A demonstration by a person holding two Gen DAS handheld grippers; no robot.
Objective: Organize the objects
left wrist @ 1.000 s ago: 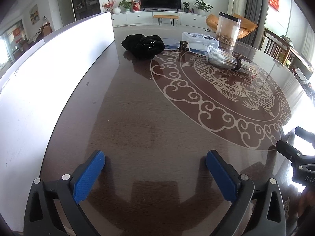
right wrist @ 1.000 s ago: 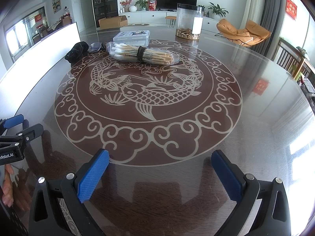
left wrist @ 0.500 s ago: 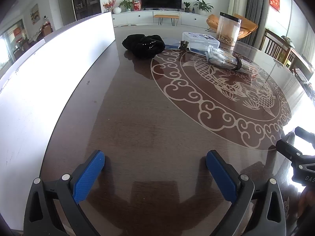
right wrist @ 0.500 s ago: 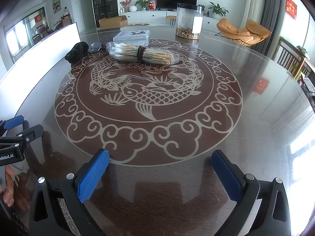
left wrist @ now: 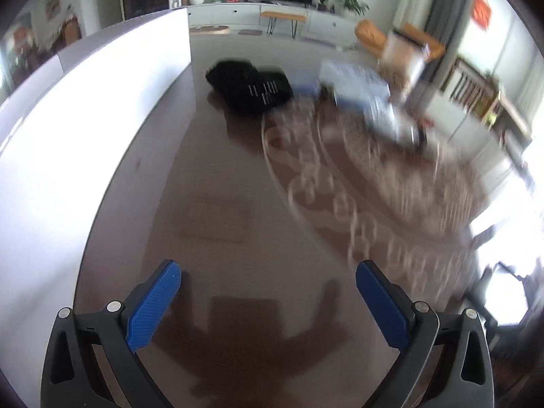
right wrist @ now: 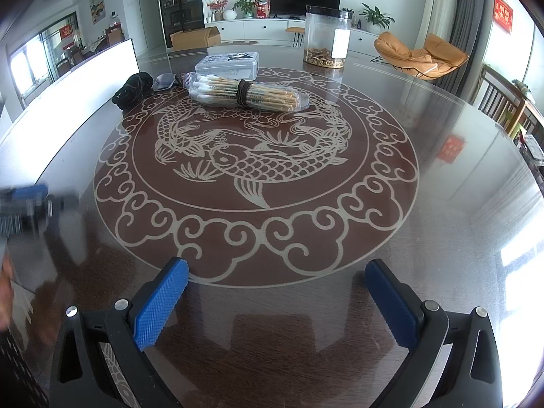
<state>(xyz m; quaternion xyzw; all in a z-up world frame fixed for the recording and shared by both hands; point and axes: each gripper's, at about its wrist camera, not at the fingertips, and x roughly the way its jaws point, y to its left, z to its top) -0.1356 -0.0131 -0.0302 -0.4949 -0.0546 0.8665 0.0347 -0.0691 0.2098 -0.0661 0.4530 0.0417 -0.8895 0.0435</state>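
Tools: left tool (left wrist: 268,280) and right tool (right wrist: 277,280) both spread wide, empty, low over tabletop (right wrist: 442,204). Bagged stick bundle (right wrist: 246,94), lidded box (right wrist: 227,64), black cloth (right wrist: 133,89) at far side. Step: approach; next, reach forward.

Daylit room, left wrist view smeared by motion blur across the bench (left wrist: 210,183), white glare blown out at its right edge, right wrist view sharp, glossy bench (right wrist: 459,204) mirroring windows, soft shadows under the jaws, fisheye bending and dark corners.
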